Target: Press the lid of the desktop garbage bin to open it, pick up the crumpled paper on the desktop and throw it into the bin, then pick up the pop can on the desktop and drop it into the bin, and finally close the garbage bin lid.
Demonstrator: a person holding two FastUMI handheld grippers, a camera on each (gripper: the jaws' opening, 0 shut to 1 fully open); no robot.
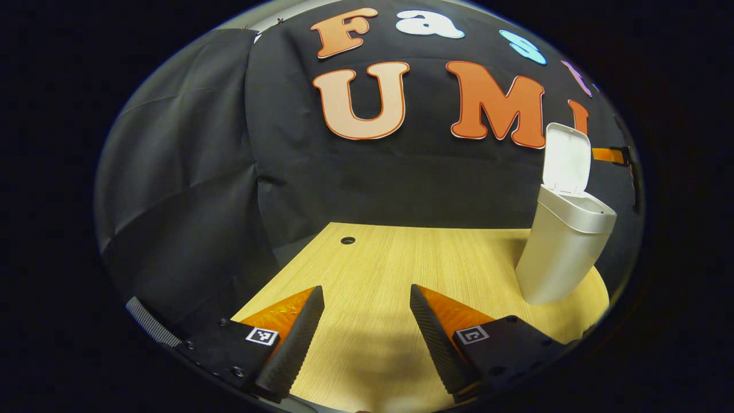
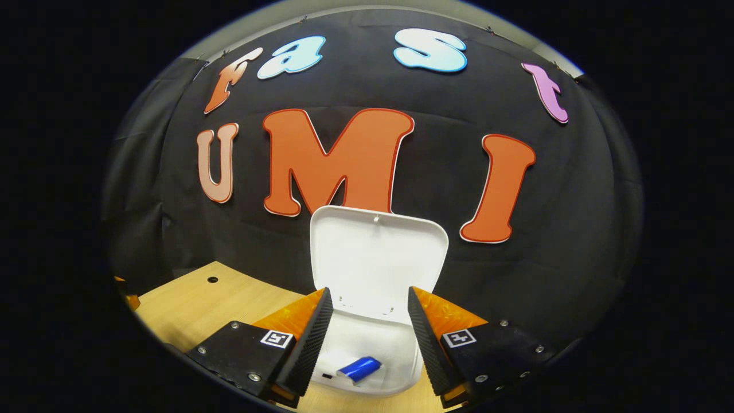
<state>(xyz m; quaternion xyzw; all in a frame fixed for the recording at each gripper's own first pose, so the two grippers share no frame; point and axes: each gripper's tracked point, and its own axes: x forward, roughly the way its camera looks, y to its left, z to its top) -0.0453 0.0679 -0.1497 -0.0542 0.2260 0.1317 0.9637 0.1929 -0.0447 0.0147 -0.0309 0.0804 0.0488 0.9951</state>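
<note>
The white desktop bin [image 1: 565,246] stands at the right of the wooden table [image 1: 390,258], its lid [image 1: 566,158] raised upright. My left gripper [image 1: 367,298] is open over bare table, well left of the bin, with nothing between its fingers. In the right gripper view I look down into the same bin [image 2: 367,355] from just above its mouth. Its lid [image 2: 378,258] stands open behind the opening. A blue pop can [image 2: 360,368] lies on the bin's floor. My right gripper [image 2: 370,301] is open above the opening and holds nothing.
A round cable hole [image 1: 347,240] is set in the table near its far left edge, also visible as the cable hole [image 2: 213,280] in the right gripper view. The black cloth wall closes the back and left of the table.
</note>
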